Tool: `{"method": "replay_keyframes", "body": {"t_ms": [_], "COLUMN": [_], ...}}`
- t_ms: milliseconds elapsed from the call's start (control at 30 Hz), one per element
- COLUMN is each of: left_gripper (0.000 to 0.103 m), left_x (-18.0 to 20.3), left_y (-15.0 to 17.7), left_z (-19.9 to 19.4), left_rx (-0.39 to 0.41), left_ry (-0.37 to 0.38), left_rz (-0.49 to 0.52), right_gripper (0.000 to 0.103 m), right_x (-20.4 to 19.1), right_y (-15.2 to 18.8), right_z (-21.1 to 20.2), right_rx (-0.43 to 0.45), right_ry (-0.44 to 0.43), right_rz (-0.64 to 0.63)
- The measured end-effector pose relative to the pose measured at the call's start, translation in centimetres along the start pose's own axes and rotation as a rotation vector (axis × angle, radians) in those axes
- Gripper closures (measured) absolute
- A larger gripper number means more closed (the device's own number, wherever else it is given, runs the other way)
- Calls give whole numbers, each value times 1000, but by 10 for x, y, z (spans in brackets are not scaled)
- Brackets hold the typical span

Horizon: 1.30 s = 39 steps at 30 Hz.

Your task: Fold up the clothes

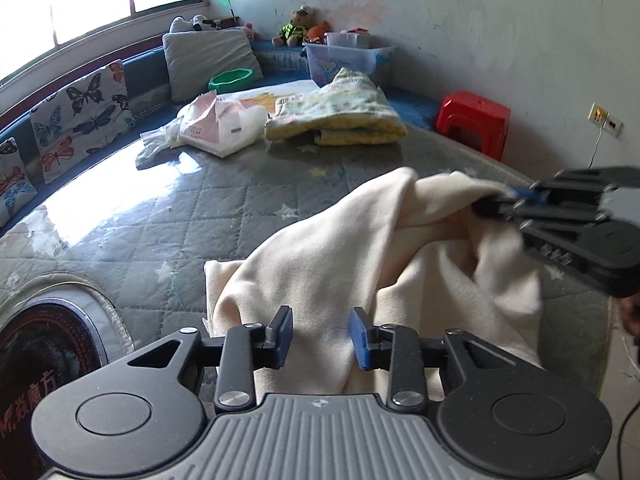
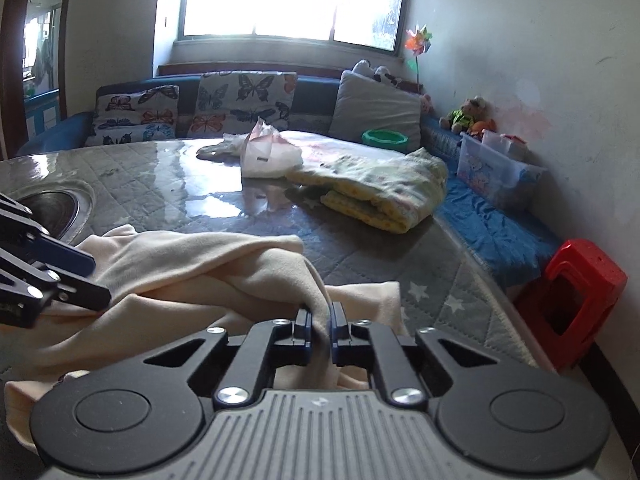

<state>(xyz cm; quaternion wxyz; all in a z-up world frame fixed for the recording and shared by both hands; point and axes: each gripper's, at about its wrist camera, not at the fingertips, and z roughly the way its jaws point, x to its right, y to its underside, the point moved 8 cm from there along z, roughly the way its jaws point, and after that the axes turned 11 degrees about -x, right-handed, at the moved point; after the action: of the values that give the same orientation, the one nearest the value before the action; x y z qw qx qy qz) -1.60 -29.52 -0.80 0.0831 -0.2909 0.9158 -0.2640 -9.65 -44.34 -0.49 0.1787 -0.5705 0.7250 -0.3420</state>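
Observation:
A cream garment (image 1: 360, 256) lies bunched on the grey quilted table (image 1: 160, 220). My left gripper (image 1: 321, 336) is open, its blue pads apart over the near edge of the cloth, gripping nothing. My right gripper (image 2: 320, 328) is shut on a fold of the cream garment (image 2: 208, 268) and lifts it off the table. It shows at the right of the left wrist view (image 1: 486, 204), pinching the raised cloth. The left gripper's fingers (image 2: 68, 276) enter the right wrist view from the left, beside the cloth.
A folded yellow-green blanket (image 1: 340, 116) and a pink-white plastic bag (image 1: 216, 124) lie at the table's far side. A round hotplate (image 1: 48, 356) is set in the table at left. A red stool (image 1: 474, 120), a clear bin (image 1: 348, 58) and butterfly cushions (image 1: 80, 116) stand beyond.

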Motion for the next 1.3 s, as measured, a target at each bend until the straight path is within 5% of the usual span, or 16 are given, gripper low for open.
{"method": "replay_keyframes", "body": {"t_ms": [400,433,500,767,1100,1300], "left_gripper": [67,69,92,101,101,103], "left_x": [8,8,9,-14,-70,-118], "left_y": [12,13,17,20,60,109], "left_z": [-3,-2,0,-35,-102,-119], "left_rx": [-3,-8,-14,70,170,153], "left_ry": [26,28,24,9,-20,-94], "left_rz": [60,63,72,-24,-194,-344], "right_gripper": [98,98,98,98,98,98], "right_x": [2,2,2,12,23,3], "right_y": [-15,-16,-18,-14,35,73], "right_z": [-44,-48,-56,-92,-124,-115], "right_rx": [116,123,141,197,119,-38], "right_ry": [47,48,53,93,98,-20], "right_rz": [-7,-8,-9,7,72,34]}}
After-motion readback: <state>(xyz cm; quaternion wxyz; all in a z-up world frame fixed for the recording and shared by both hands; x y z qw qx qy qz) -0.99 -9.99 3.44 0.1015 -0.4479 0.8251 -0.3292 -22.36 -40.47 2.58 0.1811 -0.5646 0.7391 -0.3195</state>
